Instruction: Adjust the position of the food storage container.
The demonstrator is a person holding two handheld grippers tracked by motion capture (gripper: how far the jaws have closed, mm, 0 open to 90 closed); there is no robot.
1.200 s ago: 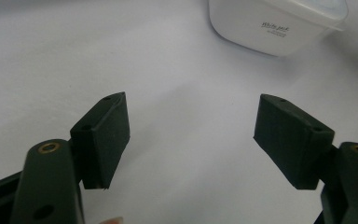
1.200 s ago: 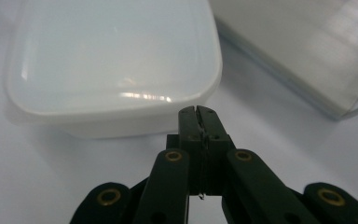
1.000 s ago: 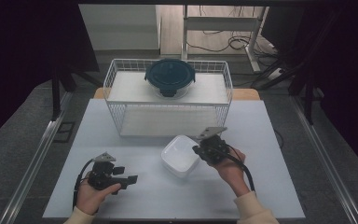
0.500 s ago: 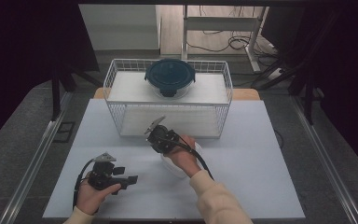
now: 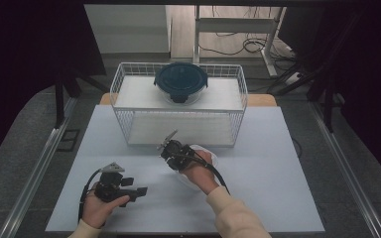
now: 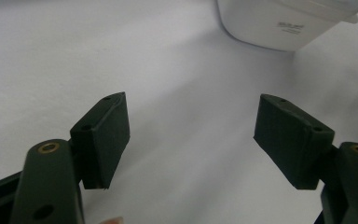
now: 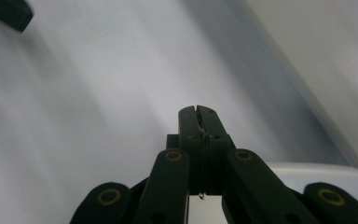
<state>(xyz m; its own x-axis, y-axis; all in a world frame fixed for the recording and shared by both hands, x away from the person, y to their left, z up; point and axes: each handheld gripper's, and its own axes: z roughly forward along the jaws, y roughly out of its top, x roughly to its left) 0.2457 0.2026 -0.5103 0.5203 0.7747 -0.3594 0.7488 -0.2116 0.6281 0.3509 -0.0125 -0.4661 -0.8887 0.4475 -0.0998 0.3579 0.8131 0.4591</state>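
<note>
Toward the lower left of the high view, the left gripper (image 5: 138,191) rests on the white table (image 5: 278,198), its jaws spread wide and holding nothing; in its own view the two pads (image 6: 105,135) frame bare tabletop, with the white plastic tub (image 6: 284,21) off at the upper right. Just right of centre, the right gripper (image 5: 166,148) sits over the near edge of that tub (image 5: 209,157), its jaws pressed together. Whether it pinches the tub's rim I cannot tell; in its own view the closed tips (image 7: 198,116) show nothing between them, and a pale curved edge (image 7: 321,172) lies at the lower right.

At the upper middle stands a wire basket (image 5: 124,89) with a round, dark-lidded bowl (image 5: 180,82) on its top shelf. My guess is that the tub is meant for the basket; if so, little is done, since it sits on the table just in front.

Open room lies to the right and along the near edge. The basket's front wall is close ahead of the right gripper.
</note>
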